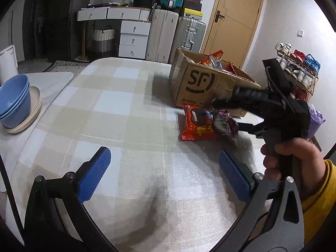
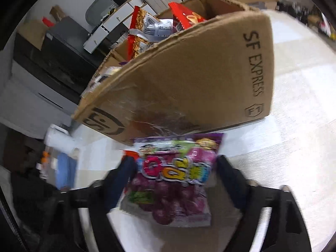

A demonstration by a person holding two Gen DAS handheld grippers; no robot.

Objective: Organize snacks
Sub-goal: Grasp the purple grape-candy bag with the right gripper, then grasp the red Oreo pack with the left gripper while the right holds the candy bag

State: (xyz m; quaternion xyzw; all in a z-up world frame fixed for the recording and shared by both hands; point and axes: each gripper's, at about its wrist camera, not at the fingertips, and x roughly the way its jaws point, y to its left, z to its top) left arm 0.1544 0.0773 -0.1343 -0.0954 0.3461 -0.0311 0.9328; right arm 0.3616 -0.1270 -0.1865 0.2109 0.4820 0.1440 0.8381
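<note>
A brown SF cardboard box [image 1: 199,84] holding several snack packets stands on the checked table; it fills the right wrist view [image 2: 189,73]. My right gripper [image 2: 174,168] is shut on a purple grape candy bag [image 2: 174,178], held in front of the box. In the left wrist view that gripper [image 1: 227,113] holds the purple bag [image 1: 225,124] just above a red Oreo packet [image 1: 196,126] lying on the table. My left gripper [image 1: 163,172] is open and empty, low over the table's near part, left of the packets.
Stacked blue bowls [image 1: 13,100] on plates stand at the table's left edge. Behind the table are white drawers [image 1: 134,37], suitcases [image 1: 174,35], a wooden door [image 1: 235,21] and a shoe rack [image 1: 298,67] at right.
</note>
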